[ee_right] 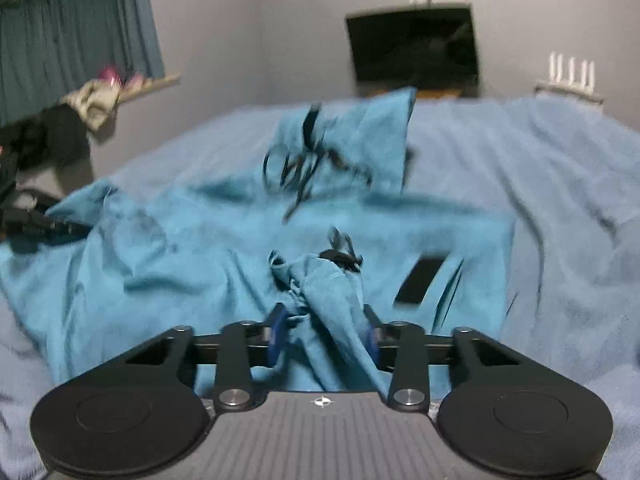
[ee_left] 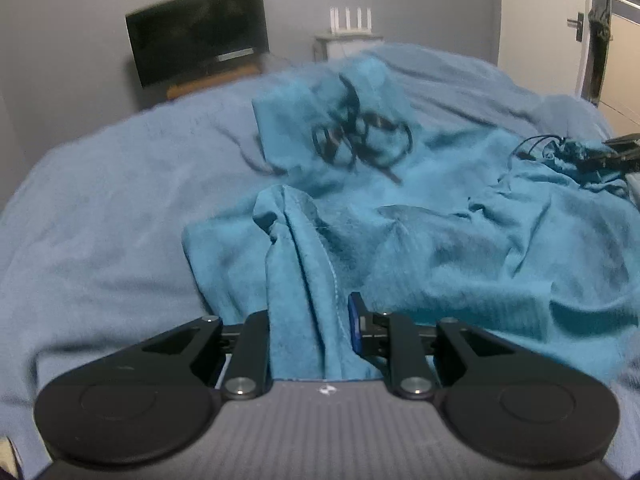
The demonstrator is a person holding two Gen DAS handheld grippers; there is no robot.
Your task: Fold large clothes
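A large teal garment (ee_left: 440, 240) with a black printed design (ee_left: 360, 136) lies rumpled across the bed. My left gripper (ee_left: 310, 320) is shut on a raised fold of its near edge, and the cloth fills the gap between the pads. In the right wrist view the same garment (ee_right: 180, 248) spreads ahead, its print (ee_right: 308, 168) blurred. My right gripper (ee_right: 323, 328) is shut on a bunched part with black cords (ee_right: 340, 256) just beyond the pads. Each gripper shows in the other view: the right one (ee_left: 616, 152) at the far right, the left one (ee_right: 36, 220) at the far left.
A pale blue blanket (ee_left: 100, 220) covers the bed on all sides of the garment. A dark screen (ee_left: 196, 32) hangs on the grey wall, with a white router (ee_left: 350, 22) on a stand beside it. A door (ee_left: 544, 12) is at the right. Clothes (ee_right: 80, 112) and curtains (ee_right: 72, 32) are at the left.
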